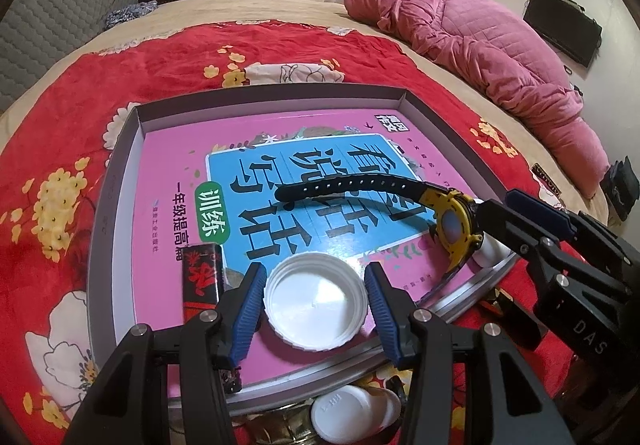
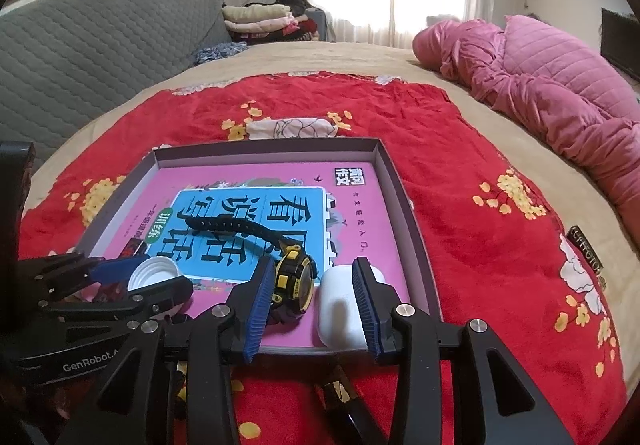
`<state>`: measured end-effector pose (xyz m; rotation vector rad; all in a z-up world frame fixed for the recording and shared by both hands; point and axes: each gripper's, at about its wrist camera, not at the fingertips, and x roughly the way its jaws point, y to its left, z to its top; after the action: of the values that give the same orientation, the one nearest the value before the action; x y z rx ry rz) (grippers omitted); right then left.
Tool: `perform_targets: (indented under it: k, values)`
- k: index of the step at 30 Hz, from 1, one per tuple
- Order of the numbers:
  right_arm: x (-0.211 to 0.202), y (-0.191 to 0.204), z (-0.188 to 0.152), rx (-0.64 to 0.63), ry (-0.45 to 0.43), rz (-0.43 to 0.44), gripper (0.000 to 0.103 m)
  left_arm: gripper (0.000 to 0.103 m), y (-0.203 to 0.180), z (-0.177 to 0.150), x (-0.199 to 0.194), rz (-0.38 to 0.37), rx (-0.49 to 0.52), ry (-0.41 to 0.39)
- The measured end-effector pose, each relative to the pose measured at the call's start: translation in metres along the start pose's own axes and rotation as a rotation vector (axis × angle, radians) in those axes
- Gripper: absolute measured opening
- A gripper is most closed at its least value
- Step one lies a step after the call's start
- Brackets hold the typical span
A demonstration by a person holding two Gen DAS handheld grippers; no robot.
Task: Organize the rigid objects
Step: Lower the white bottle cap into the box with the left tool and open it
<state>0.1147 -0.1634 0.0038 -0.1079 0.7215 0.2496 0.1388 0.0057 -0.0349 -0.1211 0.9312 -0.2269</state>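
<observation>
On the red flowered blanket I see a shallow grey box with a pink and blue book lying flat inside it. My left gripper is spread, and the white cap sits between its blue pads with the hollow side up; its rim is ribbed outside. I cannot tell if the pads touch it. Just left of the cap lies a small black and red lighter on the book.

My right gripper is also spread around the white earbud case, smooth and rounded, near the box's front edge. Beside it, the yellow and black watch stands on its side, its black strap with holes arching over the blue cover. Under the box's front edge a white bottle lies.
</observation>
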Motion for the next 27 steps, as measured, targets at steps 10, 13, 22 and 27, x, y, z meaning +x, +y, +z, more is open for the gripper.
perform_targets:
  k: [10,13,22,27]
  values:
    - [-0.003,0.000,0.000,-0.007,0.003,-0.010,0.048,0.051,0.002,-0.001,-0.005,-0.010,-0.019,-0.002]
    - [-0.004,0.000,0.000,-0.007,0.001,-0.013,0.049,0.051,0.002,-0.001,-0.007,-0.008,-0.016,-0.009]
    - [-0.010,-0.004,0.000,-0.002,-0.011,-0.022,0.057,0.055,0.010,0.000,-0.025,-0.008,-0.056,-0.064]
    - [-0.017,-0.006,0.002,0.001,-0.021,-0.020,0.057,0.055,0.015,-0.004,-0.031,-0.003,-0.075,-0.068]
